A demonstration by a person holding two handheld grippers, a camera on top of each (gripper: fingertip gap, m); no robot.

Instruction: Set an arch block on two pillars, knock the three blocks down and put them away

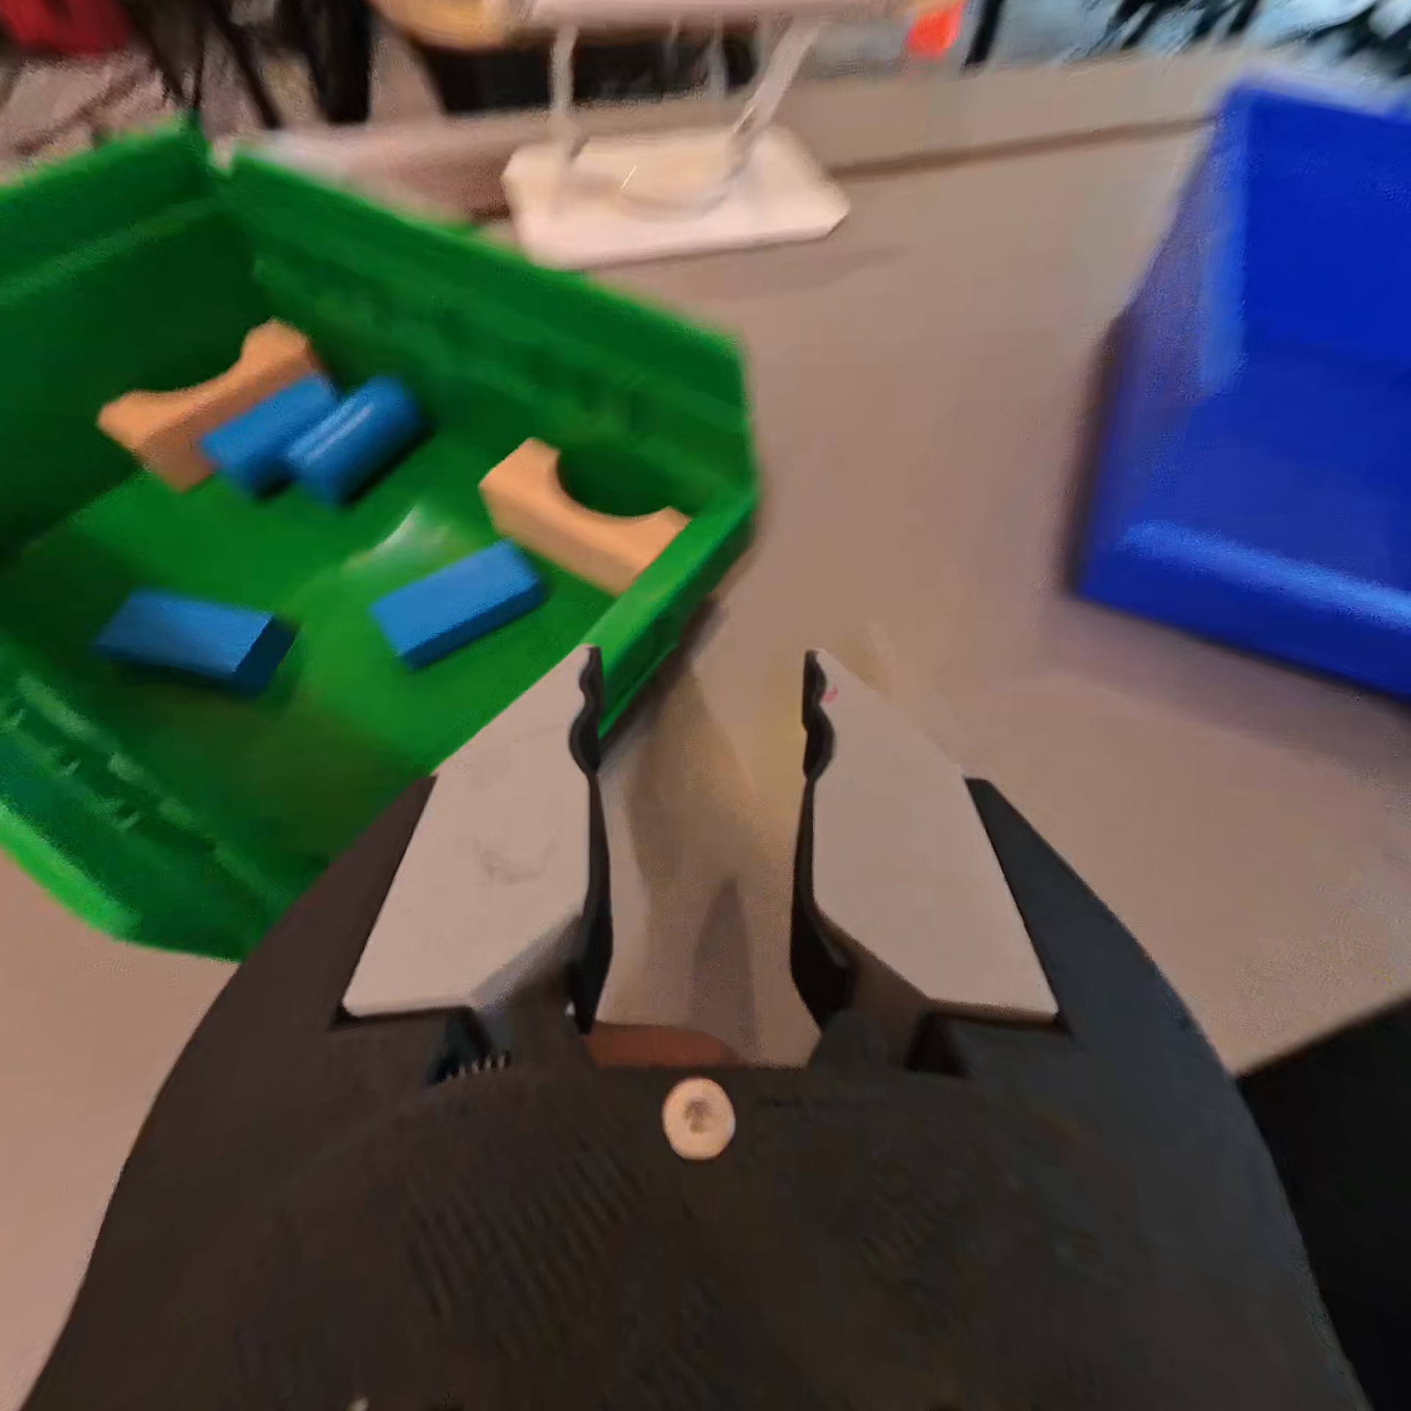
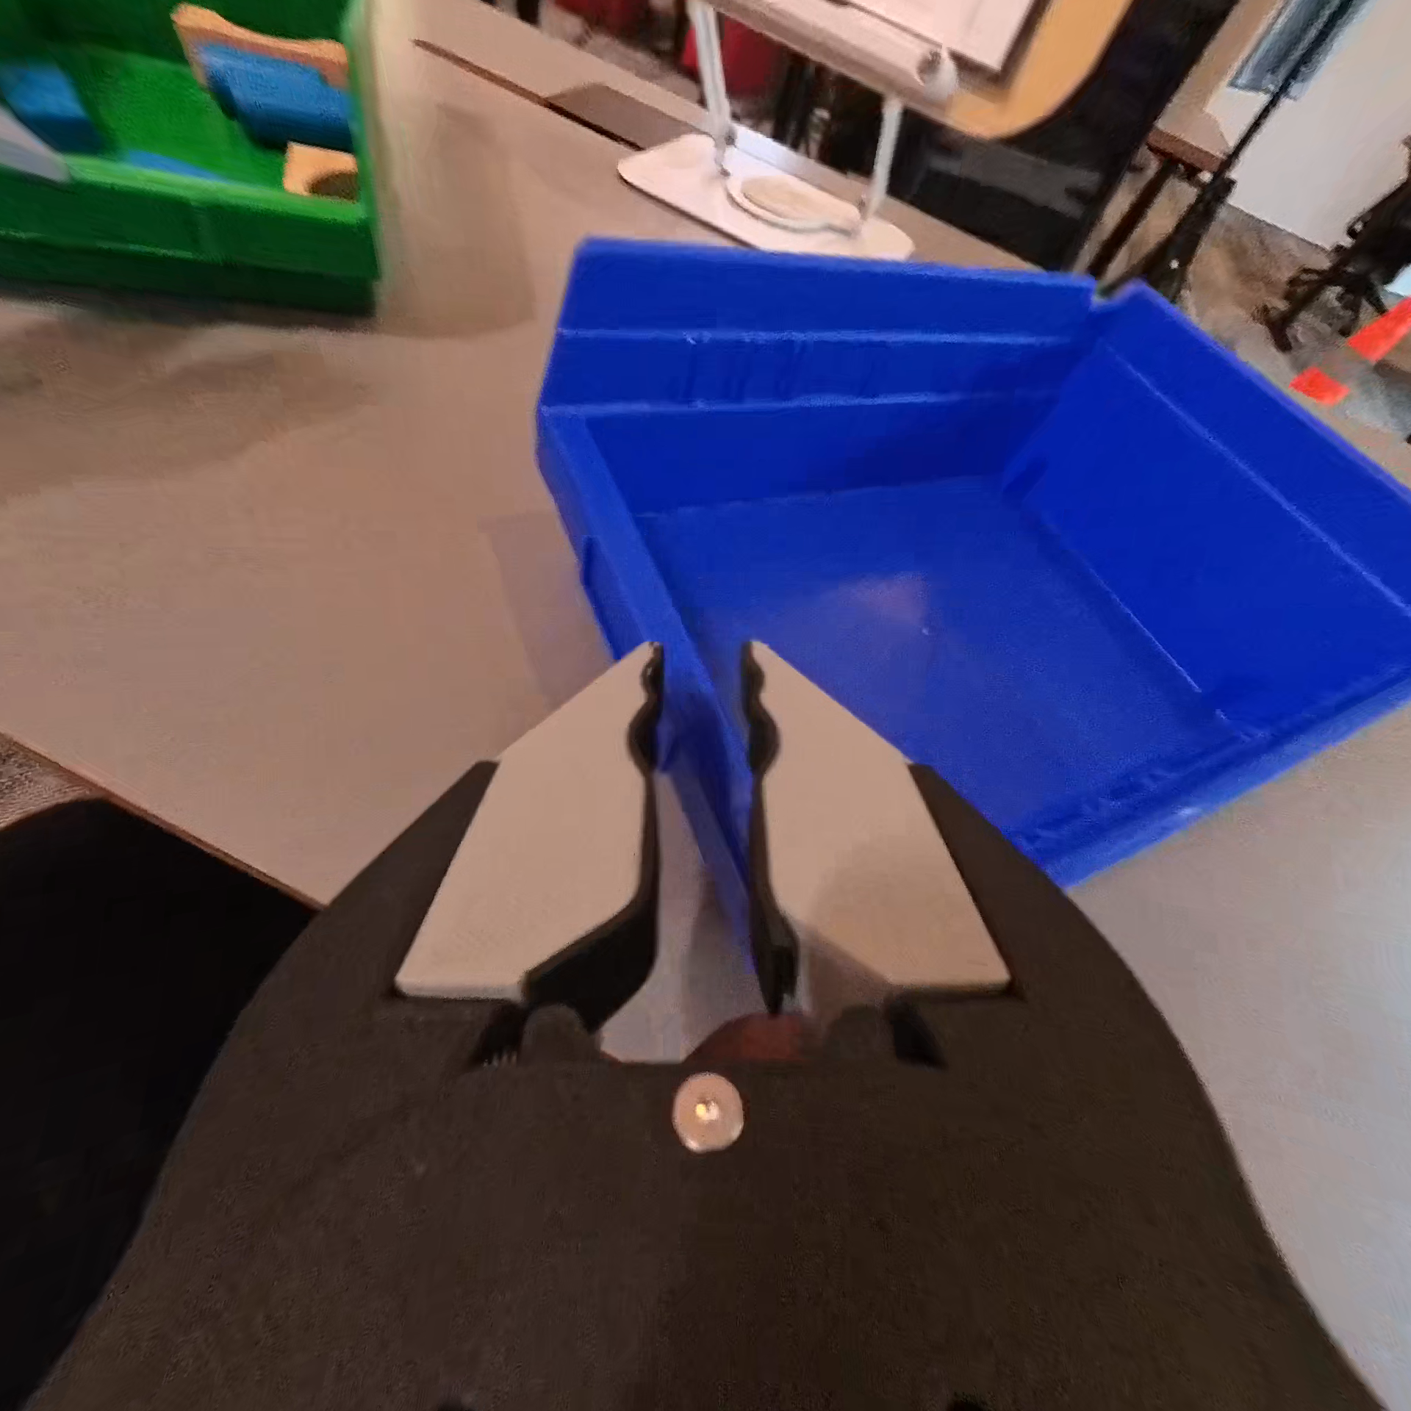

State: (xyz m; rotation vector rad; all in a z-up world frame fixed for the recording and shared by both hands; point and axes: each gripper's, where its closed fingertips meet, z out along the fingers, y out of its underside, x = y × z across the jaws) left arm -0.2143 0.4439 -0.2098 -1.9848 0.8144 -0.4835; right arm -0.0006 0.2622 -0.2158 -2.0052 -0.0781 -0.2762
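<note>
A green bin [image 1: 473, 321] holds two tan arch blocks, one by its right wall [image 1: 580, 527] and one at the back left [image 1: 191, 412]. Several blue blocks lie in it, among them one near the front right [image 1: 458, 603] and one at the front left [image 1: 191, 637]. My left gripper [image 1: 699, 664] is open and empty, above the table just right of the bin's near corner. My right gripper [image 2: 701, 657] is empty with a narrow gap between its fingers. It is over the left wall of an empty blue bin [image 2: 802, 366], and that wall shows through the gap.
The blue bin [image 1: 1260, 458] stands right of the green bin [image 2: 191, 221], with bare grey table between them. A white stand [image 2: 763, 198] sits behind both. The table's near edge [image 2: 153, 832] runs at the lower left, with dark floor beyond.
</note>
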